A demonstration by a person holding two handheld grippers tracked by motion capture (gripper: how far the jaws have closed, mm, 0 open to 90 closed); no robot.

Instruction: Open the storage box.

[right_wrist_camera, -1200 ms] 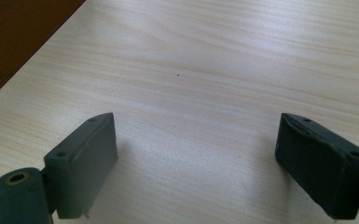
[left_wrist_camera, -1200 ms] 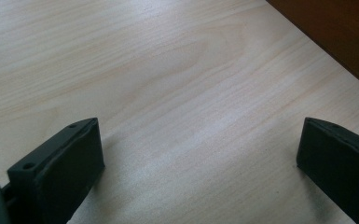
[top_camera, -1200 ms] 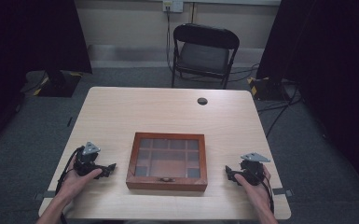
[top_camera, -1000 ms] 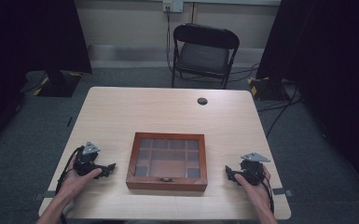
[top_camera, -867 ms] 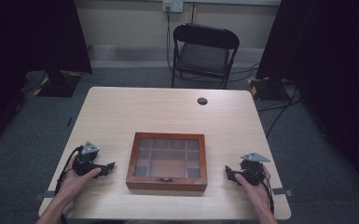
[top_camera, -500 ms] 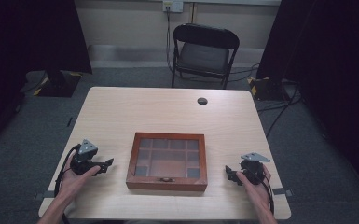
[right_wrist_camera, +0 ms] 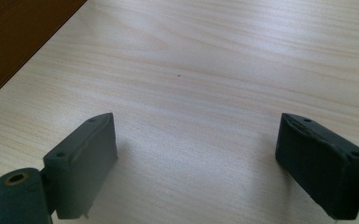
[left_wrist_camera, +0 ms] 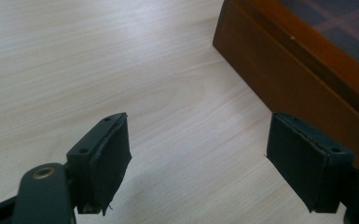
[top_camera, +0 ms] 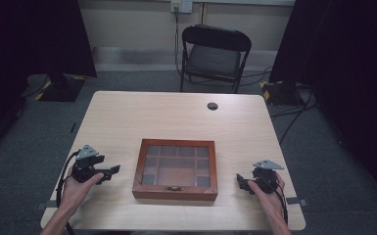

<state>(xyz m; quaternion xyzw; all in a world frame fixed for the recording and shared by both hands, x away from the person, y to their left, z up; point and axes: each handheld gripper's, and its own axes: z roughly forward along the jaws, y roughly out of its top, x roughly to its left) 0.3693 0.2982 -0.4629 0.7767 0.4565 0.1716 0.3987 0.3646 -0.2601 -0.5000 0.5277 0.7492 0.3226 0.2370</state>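
Note:
A brown wooden box (top_camera: 176, 169) with a glass lid over divided compartments lies shut near the table's front middle; a small clasp sits on its front side. My left gripper (top_camera: 112, 171) is held left of the box, just above the table, open and empty. In the left gripper view its jaws (left_wrist_camera: 198, 126) stand wide apart, with the box's side (left_wrist_camera: 303, 79) ahead at the right. My right gripper (top_camera: 240, 182) rests right of the box, open and empty. The right gripper view has the gripper (right_wrist_camera: 196, 121) over bare wood and a box corner (right_wrist_camera: 18, 37) at the upper left.
The light wooden table (top_camera: 142, 117) has a small black round disc (top_camera: 212, 105) near its far edge. Beyond it stands a black folding chair (top_camera: 215, 51). Cables trail on the floor at the right (top_camera: 294, 105), and dark curtains hang on both sides.
My left gripper has risen slightly and shifted a little to the left, away from the box. The right gripper and the box have not moved.

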